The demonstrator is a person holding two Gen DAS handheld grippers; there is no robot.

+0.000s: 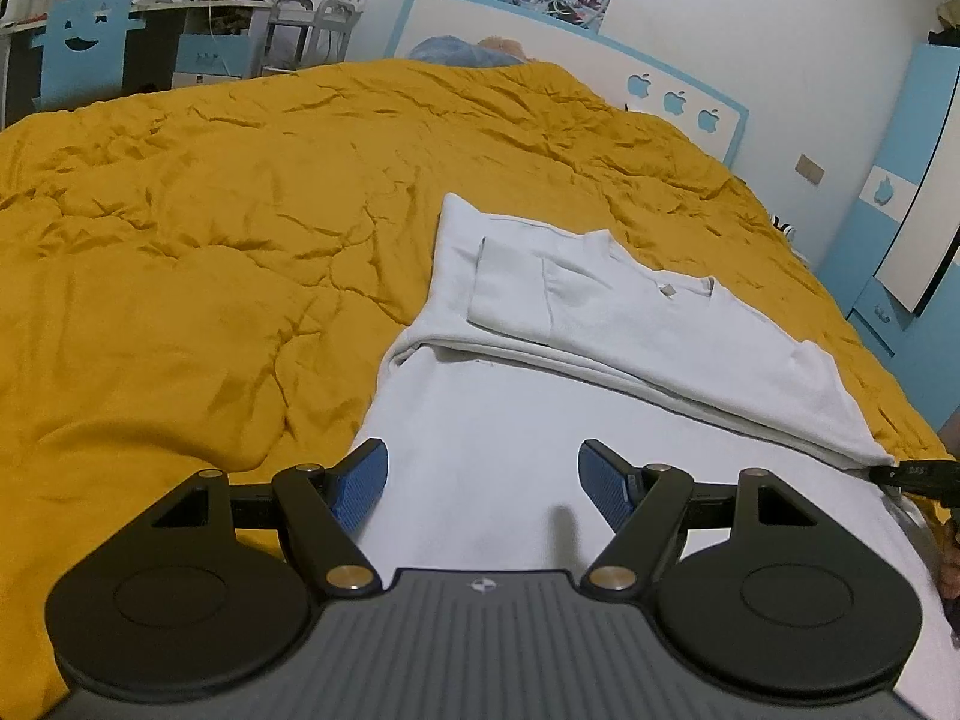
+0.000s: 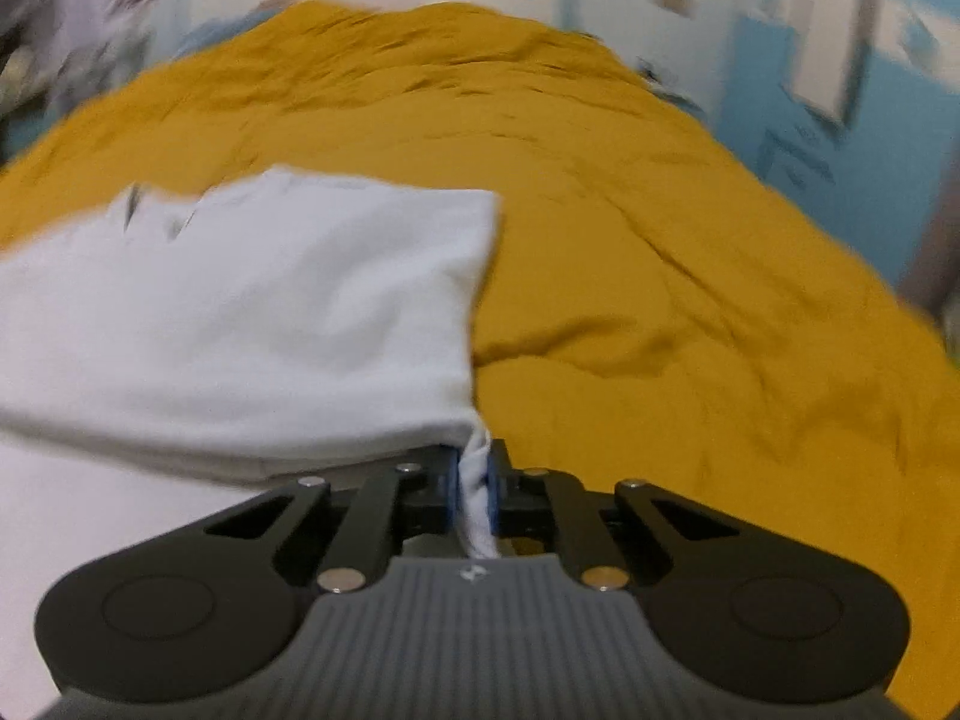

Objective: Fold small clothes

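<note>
A white T-shirt (image 1: pixel 600 324) lies partly folded on the yellow bedcover (image 1: pixel 210 210), its upper half doubled over the lower part. My left gripper (image 1: pixel 480 489) is open and empty, hovering over the shirt's near white panel. My right gripper (image 2: pixel 471 486) is shut on a bunched corner of the T-shirt (image 2: pixel 240 312), lifting the folded layer's edge. That gripper's tip also shows at the right edge of the left wrist view (image 1: pixel 912 471), at the shirt's corner. The right wrist view is motion-blurred.
The yellow bedcover (image 2: pixel 690 300) spreads wide around the shirt. A blue and white headboard (image 1: pixel 678 90) stands at the far end, a blue wardrobe (image 1: pixel 912 192) on the right, and a blue chair (image 1: pixel 84 42) and a cluttered desk at far left.
</note>
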